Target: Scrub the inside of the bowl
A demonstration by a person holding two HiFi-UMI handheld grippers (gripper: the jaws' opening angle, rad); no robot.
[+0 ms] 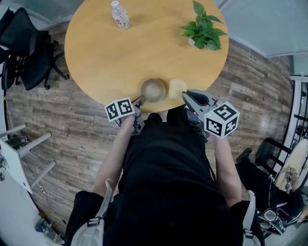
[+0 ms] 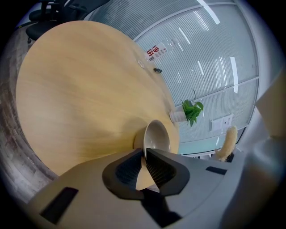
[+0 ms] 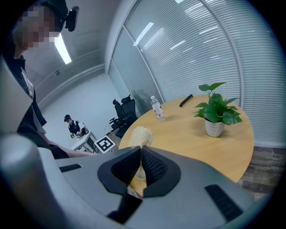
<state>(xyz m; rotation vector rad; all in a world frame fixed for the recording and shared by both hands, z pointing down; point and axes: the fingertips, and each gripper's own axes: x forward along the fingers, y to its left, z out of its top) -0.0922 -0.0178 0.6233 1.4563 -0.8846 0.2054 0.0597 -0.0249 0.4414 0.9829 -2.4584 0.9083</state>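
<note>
Bowl (image 1: 153, 90): sits upright on the round wooden table (image 1: 110, 53), close to its 6 o'clock edge in the head view. Looks brownish and shallow from above, pale and glossy inside in the left gripper view.

Left gripper (image 2: 144, 152): comes in from the bowl's 7 o'clock side. Pinches the rim there, jaws almost together with only the thin wall between the tips. Shows bare table wood through the wedge-shaped gap behind those tips.

Sponge (image 1: 176, 88): lies flat on the table just beside the bowl, at its 3 o'clock. Looks pale yellow and rough. Touching the bowl or a little apart from it: unclear.

Right gripper (image 3: 140, 150): reaches the sponge from its 4 o'clock side. Squeezes the sponge's near edge, tips nearly closed on it. Leaves the rest bulging up beyond the jaws in the right gripper view.

Farther off on the table: bottle (image 1: 120, 14), upright with a white cap, near 11 o'clock; plant (image 1: 204, 30) in a white pot, near 2 o'clock. Both stand well apart from the bowl and from each other.

Beyond the table: black chair (image 1: 26, 48) at 9 o'clock, on the plank floor (image 1: 77, 134).
</note>
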